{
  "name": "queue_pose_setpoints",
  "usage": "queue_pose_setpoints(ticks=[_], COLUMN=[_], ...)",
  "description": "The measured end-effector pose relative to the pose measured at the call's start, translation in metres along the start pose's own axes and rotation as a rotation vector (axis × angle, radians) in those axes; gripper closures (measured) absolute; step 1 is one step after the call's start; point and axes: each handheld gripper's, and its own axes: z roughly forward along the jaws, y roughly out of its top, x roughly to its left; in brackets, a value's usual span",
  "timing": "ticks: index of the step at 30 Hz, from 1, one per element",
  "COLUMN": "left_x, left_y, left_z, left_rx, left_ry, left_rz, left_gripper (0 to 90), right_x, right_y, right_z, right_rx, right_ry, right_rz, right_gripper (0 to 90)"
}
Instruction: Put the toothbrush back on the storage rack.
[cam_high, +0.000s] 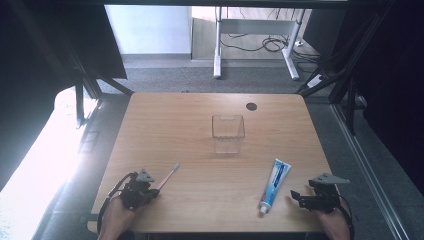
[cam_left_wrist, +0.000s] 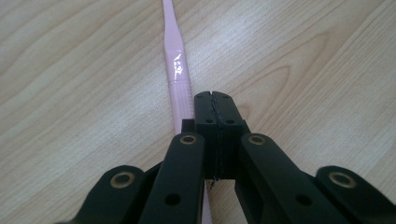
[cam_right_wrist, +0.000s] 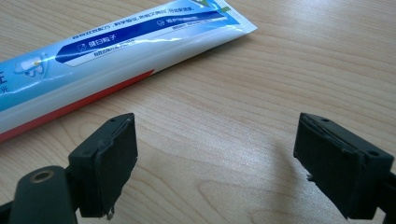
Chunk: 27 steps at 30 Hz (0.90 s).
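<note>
Fingers of the left gripper (cam_left_wrist: 215, 100) are pressed together, with the pink toothbrush (cam_left_wrist: 176, 70) lying on the table (cam_high: 200, 130) just beside them; whether they pinch its handle cannot be told. Right gripper (cam_right_wrist: 217, 154) fingers stand spread, near the toothpaste tube (cam_right_wrist: 116, 51), not touching it.

Black grippers, brass-ringed fingers (cam_left_wrist: 188, 139), grey 3-cornered plates, trailing cables.

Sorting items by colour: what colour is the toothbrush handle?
Pale pink; the toothbrush shows best in the left gripper view.
</note>
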Motion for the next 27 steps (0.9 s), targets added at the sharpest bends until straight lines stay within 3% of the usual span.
queue_pose_setpoints(ticks=[5, 13, 27], left_x=[0.004, 0.016, 0.015], left_y=[0.006, 0.024, 0.05], left_z=[-0.006, -0.001, 0.015], left_rx=[0.02, 0.118, 0.222], left_ry=[0.008, 0.022, 0.02], left_rz=[0.002, -0.013, -0.005], left_gripper=[88.9, 80.8, 73.3], right_x=[0.0, -0.001, -0.001], right_y=[0.0, 0.0, -0.001], right_z=[0.0, 0.0, 0.0], right_rx=[0.0, 0.001, 0.003], right_ry=[0.001, 0.004, 0.003], right_rz=[-0.002, 0.004, 0.009], right_gripper=[13.8, 13.8, 13.8])
